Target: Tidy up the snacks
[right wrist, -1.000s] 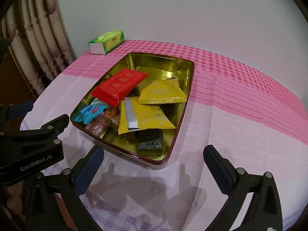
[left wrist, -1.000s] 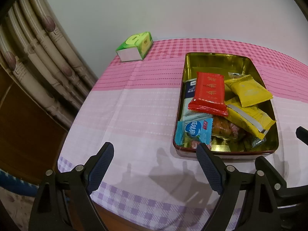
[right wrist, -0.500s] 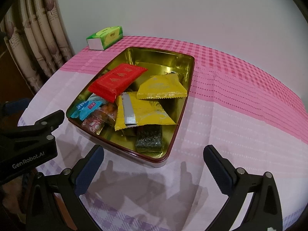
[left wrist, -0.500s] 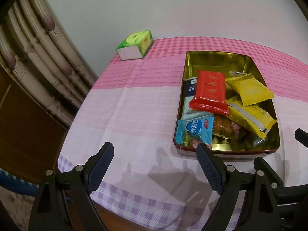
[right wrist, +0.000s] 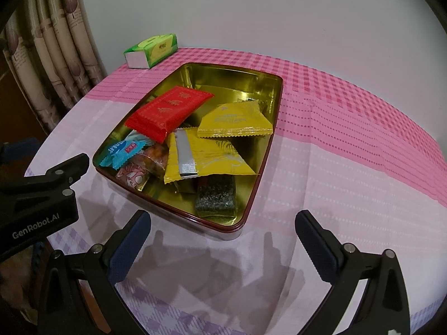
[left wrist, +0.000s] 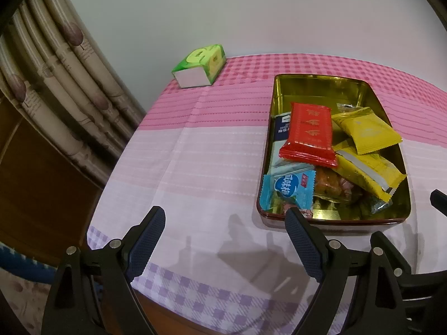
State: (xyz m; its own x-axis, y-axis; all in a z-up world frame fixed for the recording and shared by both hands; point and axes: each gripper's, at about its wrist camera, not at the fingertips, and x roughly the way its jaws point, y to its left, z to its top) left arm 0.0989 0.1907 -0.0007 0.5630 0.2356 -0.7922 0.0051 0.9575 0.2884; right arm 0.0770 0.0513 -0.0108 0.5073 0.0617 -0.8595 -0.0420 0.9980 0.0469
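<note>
A table under a cloth (left wrist: 212, 150) banded pink checks at the far side, pale pink in the middle and lilac checks at the near edge, set against a plain white wall (left wrist: 251, 11); patterned curtains (left wrist: 56, 78) hang at the left, with brown wood panelling (left wrist: 36, 173) below them. A green tissue box (left wrist: 199, 65) lies at the far left corner of the table. A gold tin (right wrist: 268, 139) with a dark red rim sits on the cloth and holds the snacks: a red packet (right wrist: 167, 111) on top at its left, two yellow packets, one far (right wrist: 234, 120) and one nearer (right wrist: 212, 159), a blue packet (right wrist: 123, 149) at the near left corner, a clear pack (right wrist: 151, 159) of what may be orange-brown pieces, though its contents are hard to read, and a dark speckled bar (right wrist: 215, 196) at the near end. The left gripper (left wrist: 223, 223) is tilted down over the cloth just left of the tin, its jaws spread wide with nothing between them; its right finger (left wrist: 301, 240) overlaps the tin's near left corner in the view. The right gripper (right wrist: 223, 226) is tilted down before the tin's near end, jaws likewise wide apart and empty. Both cast shadows on the cloth in front of the tin. The left tool's black body (right wrist: 39, 189) shows at the left of the right wrist view.
</note>
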